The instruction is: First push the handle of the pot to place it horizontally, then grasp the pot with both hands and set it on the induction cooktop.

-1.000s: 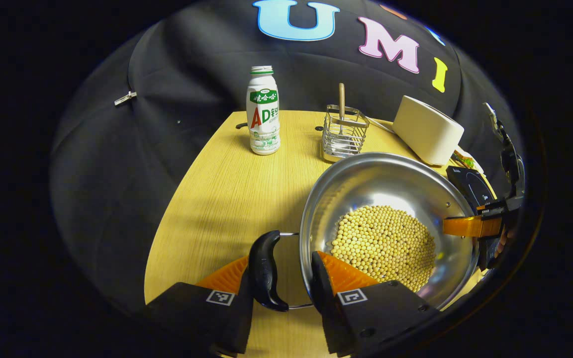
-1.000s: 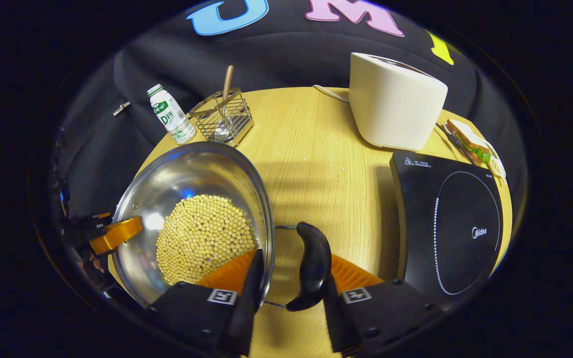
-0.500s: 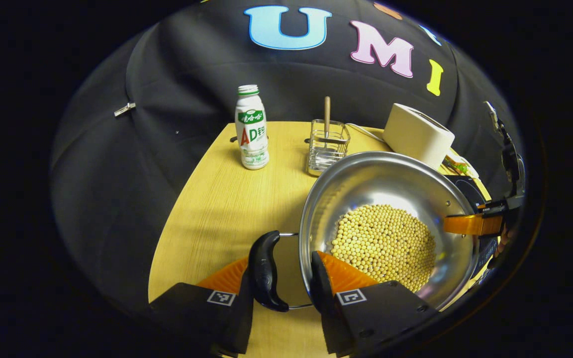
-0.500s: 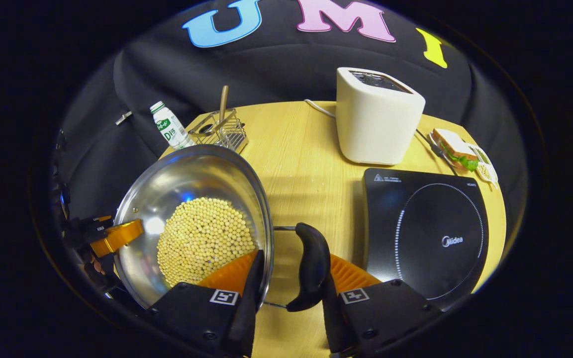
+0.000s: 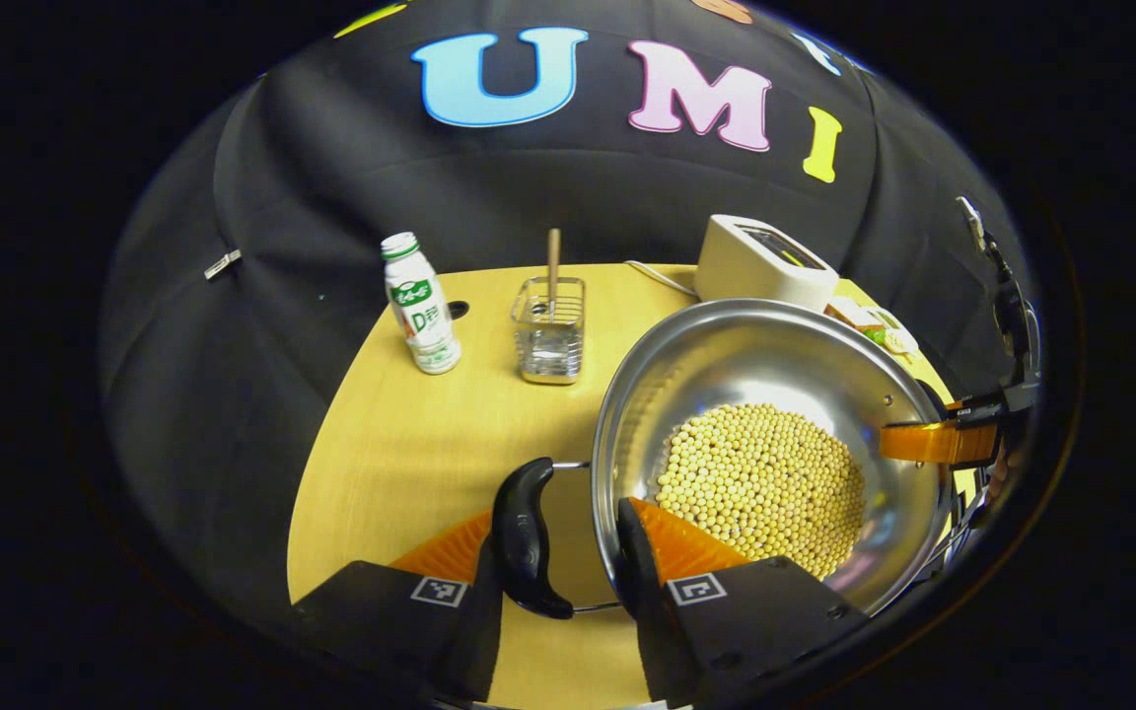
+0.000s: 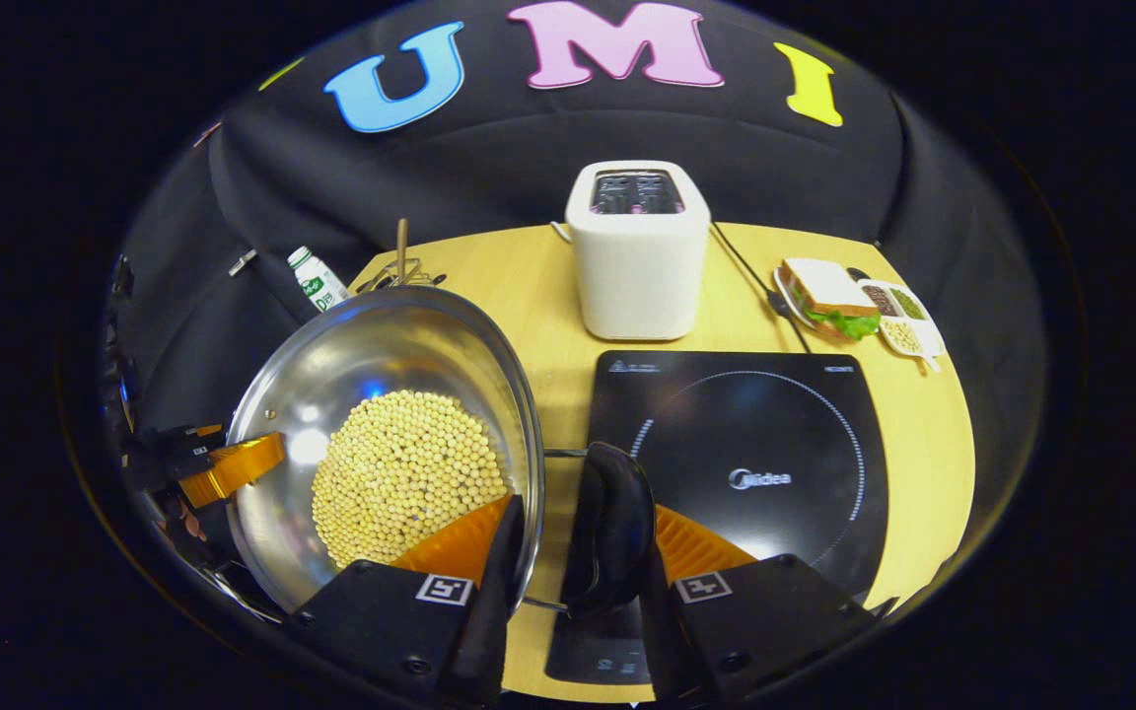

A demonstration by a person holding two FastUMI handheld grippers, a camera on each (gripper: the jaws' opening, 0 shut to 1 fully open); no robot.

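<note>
A steel pot [image 5: 755, 355] holding soybeans [image 5: 760, 483] hangs above the wooden table [image 5: 400, 454], gripped from both sides. In the left gripper view my left gripper [image 5: 558, 540] is shut on the pot, with one finger outside the black handle [image 5: 523, 537] and the other inside the rim. My right gripper [image 6: 576, 540] clamps the opposite black handle [image 6: 612, 528] and the rim of the pot [image 6: 371, 345] the same way. The black induction cooktop [image 6: 775, 434] lies just below and ahead of that handle. Each gripper also appears far across the pot: the right gripper [image 5: 962, 439] and the left gripper [image 6: 203, 463].
A white toaster [image 6: 637, 256] stands behind the cooktop, its cord trailing right. A sandwich on a plate [image 6: 829, 296] and a small dish [image 6: 903, 320] sit at the back right. A drink bottle [image 5: 420, 316] and a wire rack [image 5: 548, 335] with a wooden-handled utensil stand at the back left.
Both grippers have carried the pot up and toward the cooktop, which now sits under the right handle. The bottle, rack and toaster look farther off. The grips are unchanged.
</note>
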